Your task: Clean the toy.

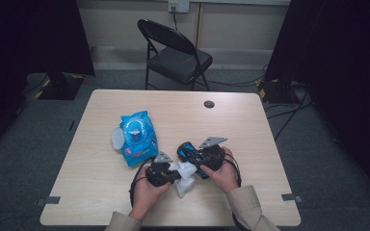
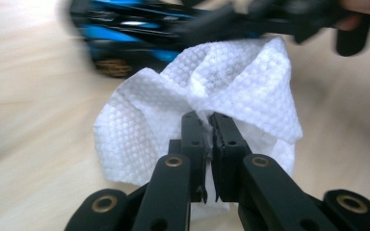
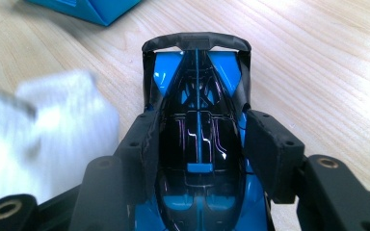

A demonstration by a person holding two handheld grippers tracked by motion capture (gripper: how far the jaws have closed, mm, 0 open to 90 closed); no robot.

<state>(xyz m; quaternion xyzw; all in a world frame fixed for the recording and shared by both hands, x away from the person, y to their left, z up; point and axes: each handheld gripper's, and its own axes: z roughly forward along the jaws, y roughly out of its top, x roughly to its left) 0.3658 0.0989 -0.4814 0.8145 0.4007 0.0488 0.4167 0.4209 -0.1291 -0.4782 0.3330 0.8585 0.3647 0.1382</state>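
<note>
On the wooden table [image 1: 250,125], your left gripper [image 2: 209,126] pinches a white wipe [image 2: 241,82]; your right gripper [image 3: 197,139], at three o'clock, clamps a blue toy car [image 3: 197,91].

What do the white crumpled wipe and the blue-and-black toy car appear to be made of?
White crumpled wipe: soft nonwoven cloth or paper, matt, with an embossed dimple grid and limp folds. Blue-and-black toy car: probably hard plastic, glossy; sharp reflections show on its dark canopy.

Dim room, motion-blurred gripper views
</note>
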